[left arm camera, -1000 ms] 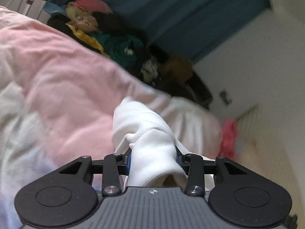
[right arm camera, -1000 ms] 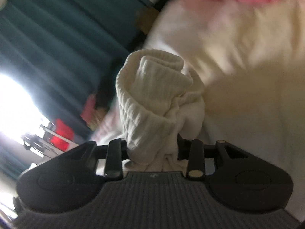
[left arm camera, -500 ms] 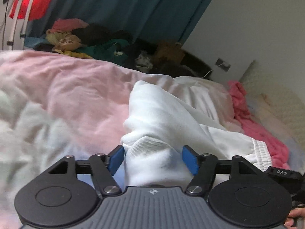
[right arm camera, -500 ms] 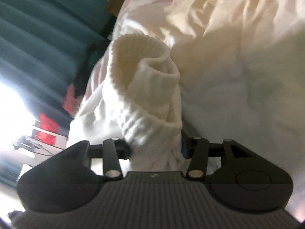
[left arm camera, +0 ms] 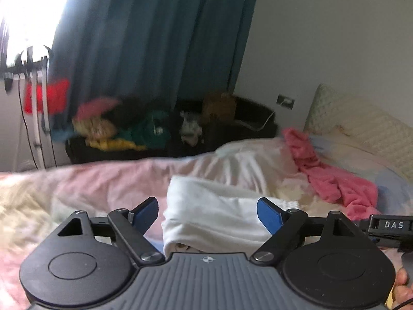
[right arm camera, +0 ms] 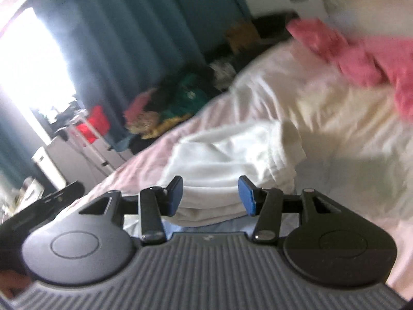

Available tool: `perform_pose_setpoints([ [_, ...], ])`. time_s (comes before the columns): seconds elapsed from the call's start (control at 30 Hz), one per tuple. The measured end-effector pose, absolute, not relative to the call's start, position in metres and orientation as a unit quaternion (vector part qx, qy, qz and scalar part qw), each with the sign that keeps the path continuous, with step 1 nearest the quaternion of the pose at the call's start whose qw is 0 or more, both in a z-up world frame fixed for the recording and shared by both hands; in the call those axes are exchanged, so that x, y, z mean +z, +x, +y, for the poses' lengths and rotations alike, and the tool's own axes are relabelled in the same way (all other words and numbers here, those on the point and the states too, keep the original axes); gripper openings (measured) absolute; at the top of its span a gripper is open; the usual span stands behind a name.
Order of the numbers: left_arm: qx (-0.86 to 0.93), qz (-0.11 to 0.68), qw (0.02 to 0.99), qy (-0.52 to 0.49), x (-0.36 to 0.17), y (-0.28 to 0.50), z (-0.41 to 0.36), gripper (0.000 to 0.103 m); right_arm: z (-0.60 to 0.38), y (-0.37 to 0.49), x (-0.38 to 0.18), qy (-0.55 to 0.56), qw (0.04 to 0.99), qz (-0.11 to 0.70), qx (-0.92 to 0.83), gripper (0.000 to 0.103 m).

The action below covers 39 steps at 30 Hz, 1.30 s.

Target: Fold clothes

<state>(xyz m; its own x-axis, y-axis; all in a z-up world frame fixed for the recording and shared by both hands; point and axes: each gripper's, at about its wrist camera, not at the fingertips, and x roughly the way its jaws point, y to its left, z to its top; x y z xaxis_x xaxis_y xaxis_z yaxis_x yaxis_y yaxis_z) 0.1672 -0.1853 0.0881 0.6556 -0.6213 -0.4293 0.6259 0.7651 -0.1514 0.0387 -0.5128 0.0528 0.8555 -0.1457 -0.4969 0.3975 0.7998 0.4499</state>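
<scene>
Left wrist view, tongs: the left tongs [left arm camera: 206, 215] stand wide with jaws opening; no pad presses cloth.
Left wrist view, garment: the white garment [left arm camera: 214, 219] lies folded on the bed [left arm camera: 77, 180], in front of the tongs and nearer than the pink towel [left arm camera: 335, 183].
Left wrist view, axis: its long axis runs across the picture, toward the towel; the far end is blurred.
Right wrist view, tongs: the right tongs [right arm camera: 210, 193] stand partly apart, free of the cloth.
Right wrist view, garment: the white garment [right arm camera: 232, 155] lies on the bed [right arm camera: 335, 129], short of the pink towel [right arm camera: 361, 59].
Right wrist view, axis: it slants up toward the towel.
Risk: I judge a pad could snag the top layer and spring the fold open; the soft, rumpled bed may let the bundle slump.
</scene>
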Motion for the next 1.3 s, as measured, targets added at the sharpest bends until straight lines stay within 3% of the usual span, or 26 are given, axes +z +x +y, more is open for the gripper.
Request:
perform_pose_setpoints([
  [0.1, -0.336, 0.215, 0.917, 0.003, 0.118, 0.127, -0.165, 0.086, -0.486, 0.009, 0.086, 0.240, 0.939, 0.207, -0.130, 0.056],
  [0.13, -0.331, 0.204, 0.921, 0.004, 0.128, 0.113, -0.157, 0.088, -0.477, -0.001, 0.096, 0.229, 0.944, 0.203, -0.124, 0.062],
  [0.2, -0.332, 0.185, 0.925, -0.003, 0.144, 0.089, -0.142, 0.093, -0.461, -0.019, 0.111, 0.214, 0.953, 0.183, -0.112, 0.086],
  [0.27, -0.337, 0.171, 0.926, -0.007, 0.157, 0.066, -0.128, 0.099, -0.447, -0.038, 0.122, 0.204, 0.959, 0.160, -0.111, 0.092],
  [0.5, -0.330, 0.140, 0.934, 0.004, 0.168, -0.001, -0.094, 0.103, -0.401, -0.084, 0.127, 0.157, 0.975, 0.109, -0.117, 0.091],
  [0.7, -0.318, 0.124, 0.939, 0.028, 0.141, -0.033, -0.077, 0.103, -0.370, -0.096, 0.096, 0.110, 0.980, 0.092, -0.137, 0.091],
  [1.3, -0.291, 0.145, 0.946, -0.004, 0.053, 0.015, -0.065, 0.102, -0.368, -0.057, -0.006, 0.076, 0.972, 0.102, -0.196, 0.091],
])
